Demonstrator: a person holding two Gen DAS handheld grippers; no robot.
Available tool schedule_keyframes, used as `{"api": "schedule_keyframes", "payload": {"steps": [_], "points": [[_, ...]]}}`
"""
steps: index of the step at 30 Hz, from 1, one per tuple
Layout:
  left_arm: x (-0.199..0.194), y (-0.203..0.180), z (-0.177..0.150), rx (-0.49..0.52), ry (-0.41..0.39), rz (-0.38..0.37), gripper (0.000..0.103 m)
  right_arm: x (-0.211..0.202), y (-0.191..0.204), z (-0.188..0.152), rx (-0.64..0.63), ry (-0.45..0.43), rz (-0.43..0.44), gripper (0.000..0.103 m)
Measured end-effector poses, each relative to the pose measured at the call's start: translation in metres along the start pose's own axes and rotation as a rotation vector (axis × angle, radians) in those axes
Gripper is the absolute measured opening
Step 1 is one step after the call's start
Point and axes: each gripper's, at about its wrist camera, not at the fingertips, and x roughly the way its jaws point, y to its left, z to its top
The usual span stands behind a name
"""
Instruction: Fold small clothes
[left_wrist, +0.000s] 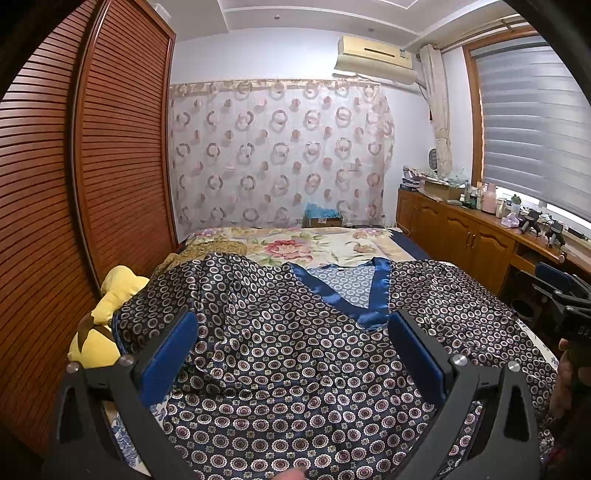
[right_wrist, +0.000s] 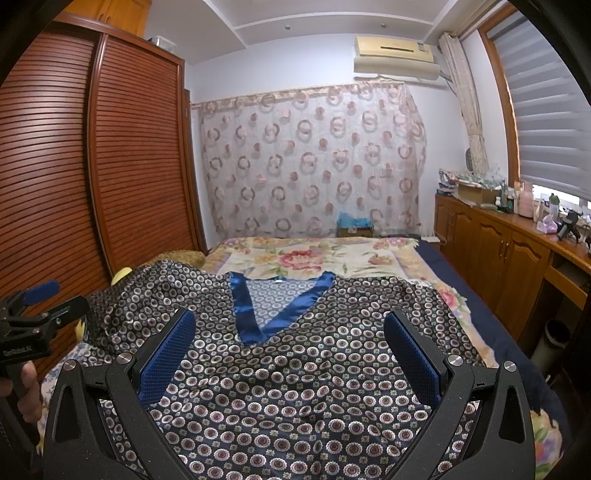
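- Patterned satin top (left_wrist: 266, 332) lies spread on the bed (left_wrist: 332, 245), blue V-neck (left_wrist: 369, 295) pointing back at the grippers, collar toward the far curtain (left_wrist: 277, 158).
- Long axis runs sleeve to sleeve, across the bed.
- Left sleeve is bunched up against a yellow plush toy (left_wrist: 99, 325) beside the slatted wardrobe (left_wrist: 110, 147).
- Left gripper (left_wrist: 291, 354): jaws wide apart, above the cloth, holding nothing.
- Right gripper (right_wrist: 288, 354): same, jaws apart.
- Cluttered counter (right_wrist: 517, 225) runs along the right.
- Only the right view shows the right sleeve flat; the plush is mostly hidden there.
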Motion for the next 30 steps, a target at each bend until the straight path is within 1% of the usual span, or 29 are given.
{"api": "schedule_keyframes", "payload": {"steps": [27,30], "points": [[-0.0013,-0.0006,0.0005,-0.001,-0.004,-0.001,0.103,-0.0002,-0.0003,0.0010,0.001,-0.001,0.003,0.103],[0.0024,0.0023,-0.0004,-0.008,0.016,-0.005,0.103,0.0055,0.0021,0.0011,0.000,0.017,0.018,0.103]]}}
